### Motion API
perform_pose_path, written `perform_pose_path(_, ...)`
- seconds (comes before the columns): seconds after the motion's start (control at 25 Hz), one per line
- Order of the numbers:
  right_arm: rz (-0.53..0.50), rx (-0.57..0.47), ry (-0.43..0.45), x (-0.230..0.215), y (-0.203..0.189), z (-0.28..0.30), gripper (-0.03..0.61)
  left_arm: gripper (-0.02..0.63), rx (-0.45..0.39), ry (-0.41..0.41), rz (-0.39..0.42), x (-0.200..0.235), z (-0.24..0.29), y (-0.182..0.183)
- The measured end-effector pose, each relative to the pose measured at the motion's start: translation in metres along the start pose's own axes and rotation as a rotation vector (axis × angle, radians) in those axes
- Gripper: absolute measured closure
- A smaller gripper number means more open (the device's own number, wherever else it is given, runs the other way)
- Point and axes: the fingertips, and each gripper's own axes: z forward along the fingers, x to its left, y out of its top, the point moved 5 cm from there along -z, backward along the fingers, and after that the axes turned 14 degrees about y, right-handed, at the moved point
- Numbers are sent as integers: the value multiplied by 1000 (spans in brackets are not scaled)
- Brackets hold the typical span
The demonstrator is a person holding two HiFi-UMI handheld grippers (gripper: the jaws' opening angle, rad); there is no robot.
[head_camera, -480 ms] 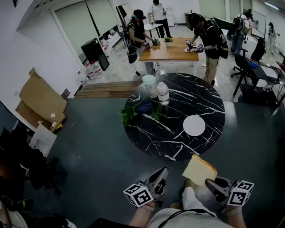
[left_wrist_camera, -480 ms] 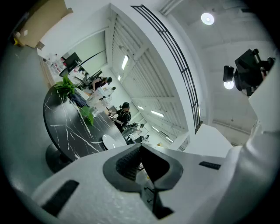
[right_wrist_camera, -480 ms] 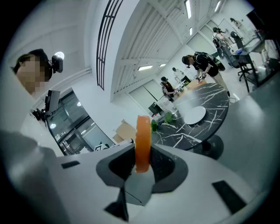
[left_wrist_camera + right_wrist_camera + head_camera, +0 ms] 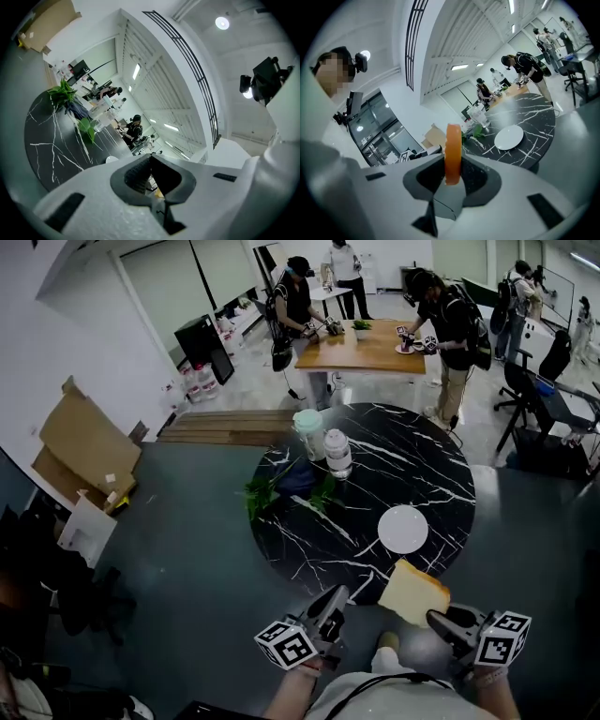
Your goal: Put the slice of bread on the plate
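The slice of bread (image 4: 412, 593), pale with a tan crust, is held up by one corner in my right gripper (image 4: 448, 620), which is shut on it. It hangs over the near rim of the round black marble table (image 4: 431, 460). The white plate (image 4: 403, 529) lies bare on the table just beyond the bread. In the right gripper view the bread (image 4: 453, 150) stands edge-on between the jaws of the right gripper (image 4: 452, 176), with the plate (image 4: 509, 137) ahead to the right. My left gripper (image 4: 330, 604) hovers level at the table's near edge, jaws together and holding nothing; in its own view the left gripper (image 4: 151, 161) faces the table (image 4: 47, 136).
A green plant (image 4: 267, 486), a lidded cup (image 4: 308, 431) and a clear jar (image 4: 337, 452) stand at the table's far left side. Behind, several people work at a wooden table (image 4: 370, 345). Cardboard (image 4: 84, 442) leans at the left; office chairs (image 4: 530, 390) stand at the right.
Both grippers and the bread have come closer to the table; the gap between bread and plate has shrunk. The right gripper's hold on the bread is the same.
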Motion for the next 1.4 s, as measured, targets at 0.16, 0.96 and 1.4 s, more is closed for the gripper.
perform_pose_path(0.16,24,19,-1,-27,14,0,488,604,4,15,-16,0,28,-1)
perform_pose_path(0.96,136,128,61,-113,55,38,488,604,28,100,-55,20,107,15)
perform_pose_path(1.4,312,60,5,-179,56,75,488,604,85,37,-11,60,175,13)
